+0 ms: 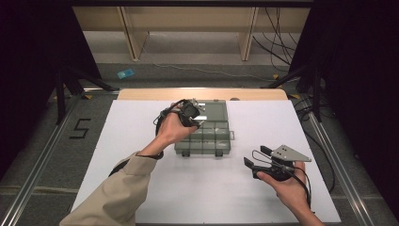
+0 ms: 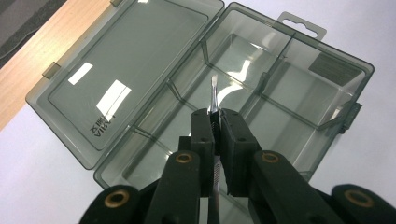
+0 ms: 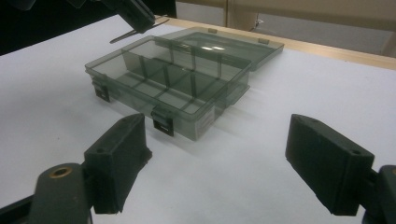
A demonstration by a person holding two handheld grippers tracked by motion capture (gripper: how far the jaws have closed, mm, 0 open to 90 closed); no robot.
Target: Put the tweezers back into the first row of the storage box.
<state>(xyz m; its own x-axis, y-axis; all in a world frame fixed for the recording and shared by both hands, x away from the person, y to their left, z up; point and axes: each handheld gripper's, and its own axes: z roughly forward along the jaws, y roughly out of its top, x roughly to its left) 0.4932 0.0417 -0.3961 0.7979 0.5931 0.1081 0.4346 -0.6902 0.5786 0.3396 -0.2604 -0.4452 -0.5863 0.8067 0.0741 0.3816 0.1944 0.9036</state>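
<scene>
The left gripper [image 2: 215, 140] is clenched on a thin metal tool with a flat tip [image 2: 214, 95], its two black jaws pressed together with the slim shaft pinched between them; the tip rises past the pads at the centre of the left gripper view and hangs over the compartments of a smoky translucent plastic organiser box [image 2: 289, 79]. That box lies open in the middle of the frame, its hinged lid [image 2: 126, 70] folded flat toward the upper left, partly over the wooden table edge [image 2: 42, 51]. In the high view the left gripper [image 1: 192, 112] sits above the far left part of the box [image 1: 211, 136], at the centre of the white tabletop [image 1: 141, 141]. The right gripper [image 3: 219, 158] stands released, its jaws wide apart at the bottom of its own view with nothing between them; in the high view it [image 1: 259, 160] shows at the lower right, well apart from the box.
</scene>
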